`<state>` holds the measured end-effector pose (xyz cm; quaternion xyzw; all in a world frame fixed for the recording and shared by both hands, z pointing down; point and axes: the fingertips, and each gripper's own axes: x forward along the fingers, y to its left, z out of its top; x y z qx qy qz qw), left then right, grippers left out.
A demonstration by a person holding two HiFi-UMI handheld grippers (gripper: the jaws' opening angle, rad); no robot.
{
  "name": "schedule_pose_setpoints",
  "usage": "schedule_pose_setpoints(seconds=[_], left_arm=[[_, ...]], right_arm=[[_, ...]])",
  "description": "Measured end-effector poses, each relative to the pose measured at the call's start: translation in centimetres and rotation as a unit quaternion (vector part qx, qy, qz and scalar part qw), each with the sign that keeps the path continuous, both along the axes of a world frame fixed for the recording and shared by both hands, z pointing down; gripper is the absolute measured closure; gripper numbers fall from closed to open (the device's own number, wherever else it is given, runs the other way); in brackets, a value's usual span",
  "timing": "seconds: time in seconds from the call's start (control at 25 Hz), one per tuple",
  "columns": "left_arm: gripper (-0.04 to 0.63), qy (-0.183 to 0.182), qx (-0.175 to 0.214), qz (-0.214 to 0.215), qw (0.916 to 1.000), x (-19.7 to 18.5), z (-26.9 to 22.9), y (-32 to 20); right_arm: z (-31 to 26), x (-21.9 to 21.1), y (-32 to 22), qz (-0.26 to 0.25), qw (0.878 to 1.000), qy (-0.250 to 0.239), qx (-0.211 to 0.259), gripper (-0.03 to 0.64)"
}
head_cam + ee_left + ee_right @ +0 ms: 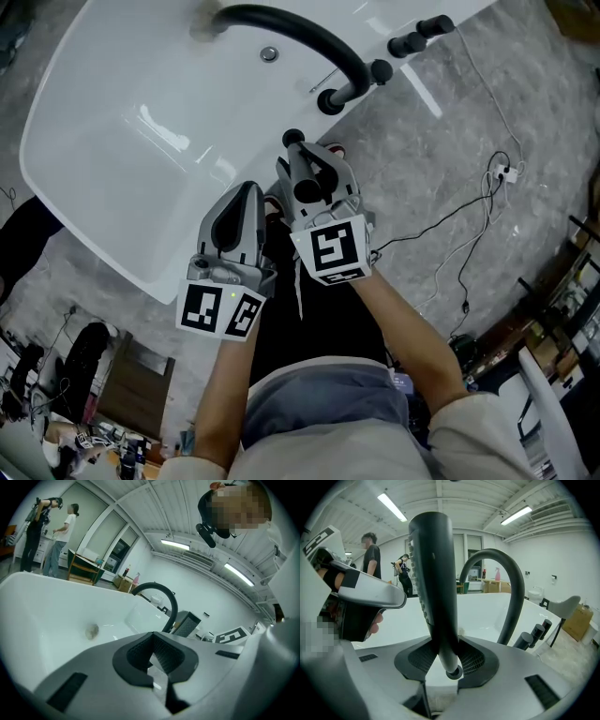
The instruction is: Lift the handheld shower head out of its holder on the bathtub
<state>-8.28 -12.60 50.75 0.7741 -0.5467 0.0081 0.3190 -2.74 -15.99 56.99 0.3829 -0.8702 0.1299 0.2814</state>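
The black handheld shower head (433,573) stands upright between my right gripper's (443,660) jaws, which are shut on its lower stem. In the head view the same shower head (294,141) pokes out of the right gripper (302,171), just off the near rim of the white bathtub (112,234). A round black holder (330,101) on the rim sits beyond it, with nothing in it. My left gripper (246,195) hangs beside the right one, over the tub's near edge. Its jaws are shut with nothing between them (152,656).
A curved black spout (281,26) arches over the tub, with three black knobs (406,43) along the rim. The drain (269,54) lies in the basin. Cables and a power strip (507,172) trail across the grey floor on the right. People stand far off (63,536).
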Motion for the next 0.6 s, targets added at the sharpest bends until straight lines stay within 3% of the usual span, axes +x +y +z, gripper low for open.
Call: schedule_pose_setpoints(seconds=[0.6], left_arm=[[0.591,0.021,0.016,0.0,0.9997,0.1,-2.5,0.1]], right_arm=[[-3.0,-0.1,0.7,0.004,1.0,-0.002,0.004,0.471]])
